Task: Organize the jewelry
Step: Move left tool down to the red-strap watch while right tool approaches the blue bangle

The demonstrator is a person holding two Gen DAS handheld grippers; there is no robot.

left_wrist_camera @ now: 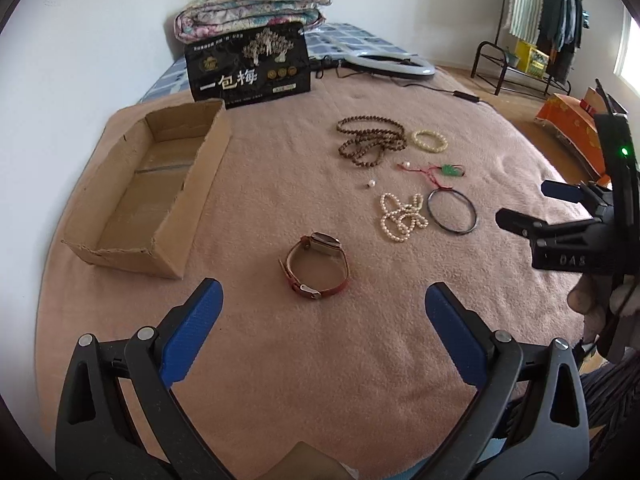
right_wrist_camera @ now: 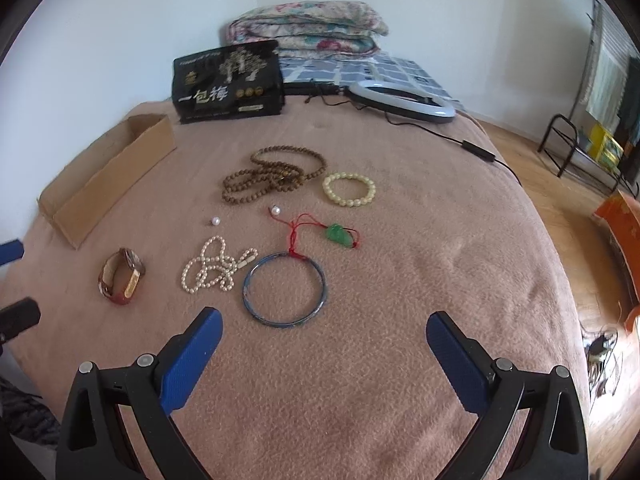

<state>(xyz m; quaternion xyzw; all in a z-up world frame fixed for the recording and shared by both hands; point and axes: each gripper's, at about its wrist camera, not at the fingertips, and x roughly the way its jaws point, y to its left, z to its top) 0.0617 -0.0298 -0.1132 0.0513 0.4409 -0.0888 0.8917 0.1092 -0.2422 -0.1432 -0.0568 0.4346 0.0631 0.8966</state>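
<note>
1. The left gripper (left_wrist_camera: pixel 320 308) hangs with its 2 blue pads spread wide and nothing between them; the right gripper (right_wrist_camera: pixel 324 334) is equally wide and empty
2. The watch (left_wrist_camera: pixel 316 266) lies on the pink blanket (left_wrist_camera: pixel 360 360) straight ahead of the left gripper and close to its tips, resting on its edge so the strap loop opens upward
3. Its long axis runs roughly across the left gripper's gap, and the left hand is clearly nearer; from the right wrist view the watch (right_wrist_camera: pixel 120 276) sits well off to the left
4. The cardboard box (left_wrist_camera: pixel 200 176) waits open and empty to the watch's left
5. Nearest the right gripper is the blue bangle (right_wrist_camera: pixel 284 290), just ahead, with the pearl necklace (right_wrist_camera: pixel 216 270) beside it
</note>
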